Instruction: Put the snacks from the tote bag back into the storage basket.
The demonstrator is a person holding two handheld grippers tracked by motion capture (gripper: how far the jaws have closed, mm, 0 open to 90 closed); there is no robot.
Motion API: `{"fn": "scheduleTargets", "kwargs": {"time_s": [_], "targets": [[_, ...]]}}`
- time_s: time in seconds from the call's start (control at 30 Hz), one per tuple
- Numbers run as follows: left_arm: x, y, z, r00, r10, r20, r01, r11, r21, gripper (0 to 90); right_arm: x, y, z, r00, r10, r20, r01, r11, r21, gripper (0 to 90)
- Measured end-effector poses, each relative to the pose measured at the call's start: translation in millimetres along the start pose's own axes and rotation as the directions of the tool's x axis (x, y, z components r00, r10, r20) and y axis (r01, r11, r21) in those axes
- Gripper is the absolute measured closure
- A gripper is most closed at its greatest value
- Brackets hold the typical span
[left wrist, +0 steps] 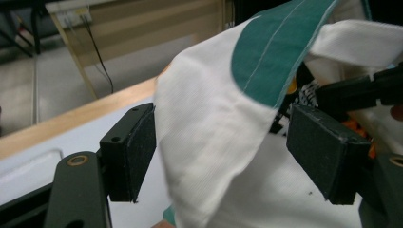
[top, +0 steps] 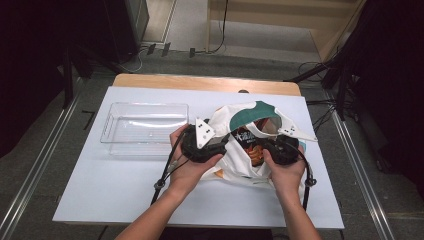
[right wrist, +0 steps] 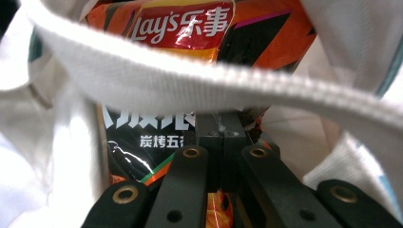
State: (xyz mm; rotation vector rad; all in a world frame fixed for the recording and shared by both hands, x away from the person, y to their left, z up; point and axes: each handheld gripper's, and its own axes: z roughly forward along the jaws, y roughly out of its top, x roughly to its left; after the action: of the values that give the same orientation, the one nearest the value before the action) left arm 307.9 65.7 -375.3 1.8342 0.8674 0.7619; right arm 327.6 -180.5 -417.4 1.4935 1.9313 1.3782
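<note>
High view: white-topped table [top: 125, 195] on grey floor [top: 45, 165]; left gripper [left wrist: 223, 156] released around bag [left wrist: 214, 142], right gripper [right wrist: 221, 128] clenched on chip packet [right wrist: 180, 28].

Bright even overhead light, dark room edges, soft blur in close gripper views

High view: fixed above the near edge of the tabletop [top: 125, 200], facing forward and down, far enough back to take in all four edges, the floor beyond the far edge, both forearms and the cloth bag [top: 240, 150] right of centre. Left gripper view: rides low over the tabletop, looks along its own jaws toward the far edge, very close on the bag's white and green cloth [left wrist: 214, 133]. Right gripper view: pressed right into the bag's mouth, a crisp packet [right wrist: 185, 23] just ahead; all three views share the bag.
</note>
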Motion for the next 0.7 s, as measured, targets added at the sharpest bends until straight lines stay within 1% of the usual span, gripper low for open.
{"fn": "scheduleTargets", "kwargs": {"time_s": [0.03, 0.1, 0.13, 0.17, 0.2, 0.23, 0.27, 0.3, 0.33, 0.4, 0.43, 0.47, 0.5, 0.57, 0.63, 0.67, 0.7], "targets": [[-2.8, 2.0, 2.2, 1.0000, 0.007, 0.003, -0.007, 1.0000, 0.001, 25.0, 0.3, -1.7, -1.7, 0.9999, -0.009, -0.005, 0.009, 1.000, -0.004, 90.0], [-5.8, 4.1, 9.0, 0.9997, 0.024, -0.008, -0.023, 0.9995, 0.023, 23.9, 1.4, -4.7, -6.0, 0.9993, -0.009, -0.035, 0.009, 1.000, -0.014, 90.0], [-7.5, 4.4, 13.7, 0.9986, 0.042, -0.031, -0.040, 0.9983, 0.042, 24.0, 2.3, -6.2, -8.5, 0.9987, -0.013, -0.050, 0.012, 1.000, -0.021, 90.0], [-8.5, 4.4, 17.1, 0.9963, 0.070, -0.049, -0.067, 0.9958, 0.062, 24.9, 3.3, -7.8, -11.5, 0.9979, -0.017, -0.063, 0.016, 0.999, -0.028, 90.0], [-8.5, 4.4, 17.1, 0.9963, 0.070, -0.049, -0.067, 0.9958, 0.062, 27.5, 3.3, -7.8, -11.5, 0.9979, -0.017, -0.063, 0.016, 0.999, -0.028, 90.0], [-9.2, 4.8, 21.0, 0.9947, 0.088, -0.054, -0.084, 0.9940, 0.070, 32.4, 4.8, -11.4, -18.5, 0.9953, -0.037, -0.090, 0.034, 0.999, -0.036, 90.0], [-7.8, 5.9, 20.6, 0.9959, 0.084, -0.033, -0.082, 0.9946, 0.064, 36.8, 4.9, -12.6, -20.5, 0.9941, -0.050, -0.096, 0.046, 0.998, -0.043, 90.0], [-5.8, 7.6, 19.6, 0.9978, 0.067, 0.005, -0.067, 0.9965, 0.050, 47.6, 5.7, -14.3, -23.4, 0.9928, -0.059, -0.105, 0.055, 0.998, -0.042, 90.0], [-3.3, 9.9, 18.4, 0.9982, 0.048, 0.037, -0.049, 0.9982, 0.033, 61.3, 5.9, -15.9, -25.9, 0.9913, -0.071, -0.111, 0.067, 0.997, -0.041, 90.0], [4.9, 17.3, 15.8, 0.9957, 0.001, 0.093, -0.002, 0.9999, 0.011, 80.1, 6.2, -19.2, -30.5, 0.9880, -0.089, -0.126, 0.085, 0.996, -0.038, 90.0], [11.2, 22.0, 14.4, 0.9912, -0.041, 0.126, 0.042, 0.9991, 0.000, 84.0, 6.4, -21.1, -32.6, 0.9854, -0.103, -0.136, 0.099, 0.994, -0.035, 90.0], [18.0, 27.0, 14.0, 0.9838, -0.090, 0.155, 0.092, 0.9958, -0.004, 87.0, 7.2, -23.2, -35.2, 0.9836, -0.113, -0.140, 0.109, 0.993, -0.033, 90.0], [24.2, 32.1, 14.3, 0.9807, -0.113, 0.160, 0.114, 0.9934, -0.002, 87.7, 7.7, -25.2, -37.3, 0.9807, -0.129, -0.147, 0.125, 0.992, -0.033, 90.0], [35.4, 40.6, 19.4, 0.9717, -0.152, 0.181, 0.151, 0.9884, 0.017, 87.9, 8.7, -29.1, -42.5, 0.9764, -0.145, -0.161, 0.141, 0.989, -0.030, 90.0], [41.9, 44.6, 30.1, 0.9681, -0.162, 0.191, 0.154, 0.9866, 0.054, 87.8, 9.0, -32.8, -47.2, 0.9722, -0.151, -0.179, 0.149, 0.989, -0.023, 90.0], [44.5, 44.4, 36.8, 0.9624, -0.181, 0.203, 0.169, 0.9830, 0.071, 87.7, 9.6, -34.8, -48.9, 0.9700, -0.160, -0.183, 0.159, 0.987, -0.018, 90.0], [46.6, 42.7, 44.8, 0.9578, -0.212, 0.195, 0.195, 0.9756, 0.100, 87.8, 10.0, -36.9, -49.2, 0.9644, -0.176, -0.198, 0.178, 0.984, -0.006, 90.0]]}}
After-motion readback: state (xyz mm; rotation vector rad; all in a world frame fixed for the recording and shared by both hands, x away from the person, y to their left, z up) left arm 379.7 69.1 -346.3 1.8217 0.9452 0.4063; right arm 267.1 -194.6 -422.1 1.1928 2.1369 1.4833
